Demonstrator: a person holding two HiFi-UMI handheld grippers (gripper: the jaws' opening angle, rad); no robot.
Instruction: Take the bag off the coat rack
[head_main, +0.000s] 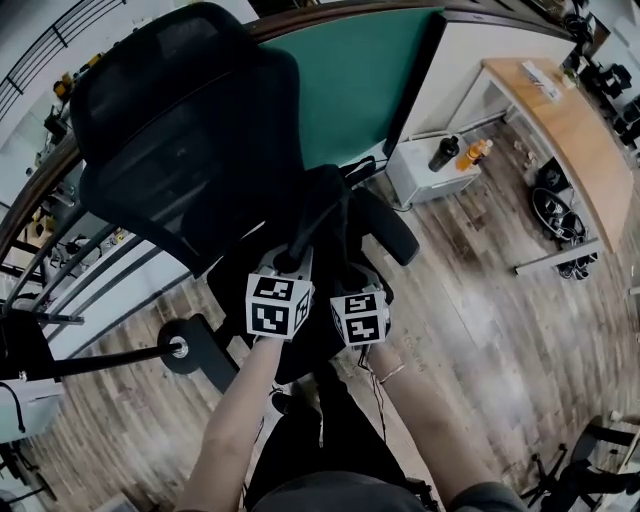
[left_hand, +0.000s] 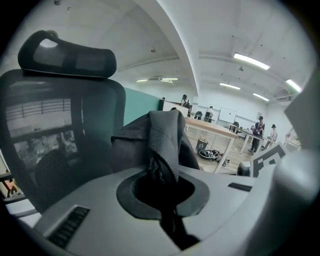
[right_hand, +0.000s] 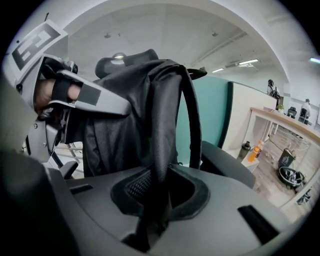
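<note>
**Bag gripped by both straps; no coat rack is seen.**
The left gripper (left_hand: 162, 187) is clamped on a webbing strap (left_hand: 165, 137) and the right gripper (right_hand: 155, 195) on a padded strap (right_hand: 162, 125). The bag (head_main: 330, 215) is found directly ahead of both, equally near, over the office chair (head_main: 170, 120).

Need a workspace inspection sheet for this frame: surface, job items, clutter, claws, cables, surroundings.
Surface: wood floor.
Job's things: dark bag held up in front of the black mesh chair; coat rack not identifiable.
Clutter: dark bottle and orange bottle on a white cabinet.
Grippers: left claw shut on the bag's grey strap; right claw shut on its black strap.
Cables: thin cord by the right forearm.
Surroundings: green partition, wooden desk, people far off.
</note>
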